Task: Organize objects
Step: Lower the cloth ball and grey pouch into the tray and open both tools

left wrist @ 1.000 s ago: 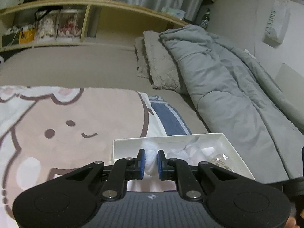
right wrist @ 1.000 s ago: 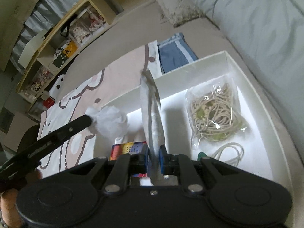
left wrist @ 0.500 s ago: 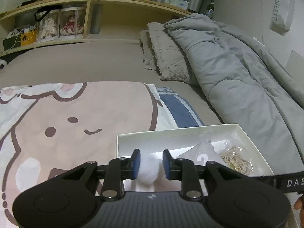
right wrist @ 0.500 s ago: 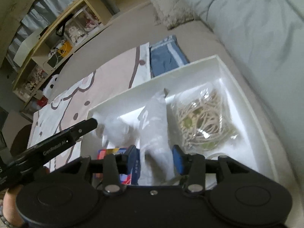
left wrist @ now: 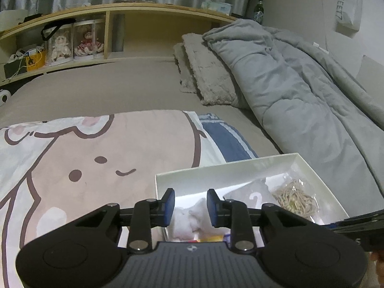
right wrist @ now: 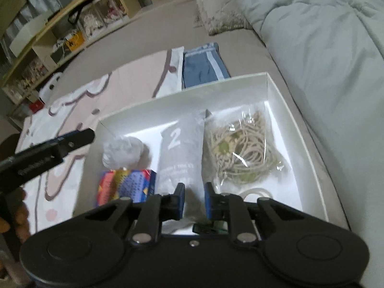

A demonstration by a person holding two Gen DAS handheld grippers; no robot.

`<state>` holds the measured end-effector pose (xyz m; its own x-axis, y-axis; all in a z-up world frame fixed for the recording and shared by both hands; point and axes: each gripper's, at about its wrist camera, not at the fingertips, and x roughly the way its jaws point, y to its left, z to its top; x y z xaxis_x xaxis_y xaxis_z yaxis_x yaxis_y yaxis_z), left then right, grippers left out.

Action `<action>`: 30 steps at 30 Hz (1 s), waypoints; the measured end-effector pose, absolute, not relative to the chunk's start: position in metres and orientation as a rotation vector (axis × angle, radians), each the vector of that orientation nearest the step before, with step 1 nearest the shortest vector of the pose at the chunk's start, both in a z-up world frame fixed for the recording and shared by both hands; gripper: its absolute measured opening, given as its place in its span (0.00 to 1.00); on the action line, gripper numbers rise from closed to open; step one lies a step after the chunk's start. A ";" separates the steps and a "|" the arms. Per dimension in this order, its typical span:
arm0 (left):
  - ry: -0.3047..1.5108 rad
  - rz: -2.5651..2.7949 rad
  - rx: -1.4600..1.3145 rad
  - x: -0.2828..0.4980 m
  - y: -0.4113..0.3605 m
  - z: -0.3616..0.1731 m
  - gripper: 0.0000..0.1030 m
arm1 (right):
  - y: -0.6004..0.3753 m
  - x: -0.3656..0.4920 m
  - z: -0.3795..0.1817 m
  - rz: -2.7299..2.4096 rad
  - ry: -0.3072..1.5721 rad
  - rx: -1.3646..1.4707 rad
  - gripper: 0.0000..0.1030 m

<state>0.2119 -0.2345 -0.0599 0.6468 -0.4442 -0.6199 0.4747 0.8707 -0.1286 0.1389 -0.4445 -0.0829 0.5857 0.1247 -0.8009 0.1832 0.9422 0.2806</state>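
A: Both grippers are over the near end of the white box (right wrist: 283, 100). Why are they empty?

B: They've let go. The right gripper (right wrist: 194, 200) stands open above the grey pouch (right wrist: 180, 153), and the left gripper (left wrist: 190, 207) is wide open above the white wad (right wrist: 121, 150). A second ago each was pinched shut on its item.

A: And beyond them?

B: The bag of cords (right wrist: 240, 153) lies beside the pouch, with the colourful box (right wrist: 124, 184) near the wad. Everything sits side by side in the box on the bed (left wrist: 108, 88).

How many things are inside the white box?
5, maybe more. A fluffy white ball far left, a colorful packet in front of it, a gray pouch marked 2 in the middle, a bag of strings right, a white loop near the right claw.
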 end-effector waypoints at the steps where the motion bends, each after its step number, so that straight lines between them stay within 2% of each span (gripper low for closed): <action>1: 0.695 -0.524 0.051 0.211 -0.235 -0.060 0.29 | -0.444 0.138 -0.085 -0.038 0.949 0.353 0.17; 17: 0.727 -0.549 0.073 0.169 -0.220 -0.019 0.31 | -0.446 0.082 -0.022 -0.031 0.786 0.433 0.20; 23: 0.749 -0.547 0.077 0.143 -0.206 -0.005 0.48 | -0.434 0.052 -0.003 -0.067 0.753 0.413 0.26; 25: 0.746 -0.540 0.082 0.134 -0.201 0.001 0.63 | -0.429 0.041 0.003 -0.083 0.748 0.393 0.30; 30: 0.731 -0.541 0.099 0.112 -0.189 0.016 0.81 | -0.420 0.017 0.014 -0.114 0.730 0.353 0.45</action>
<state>0.1119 -0.1888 0.0157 0.6146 -0.4349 -0.6581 0.5022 0.8591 -0.0987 0.0175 -0.4200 0.0144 0.7418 0.0204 -0.6703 0.2236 0.9348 0.2758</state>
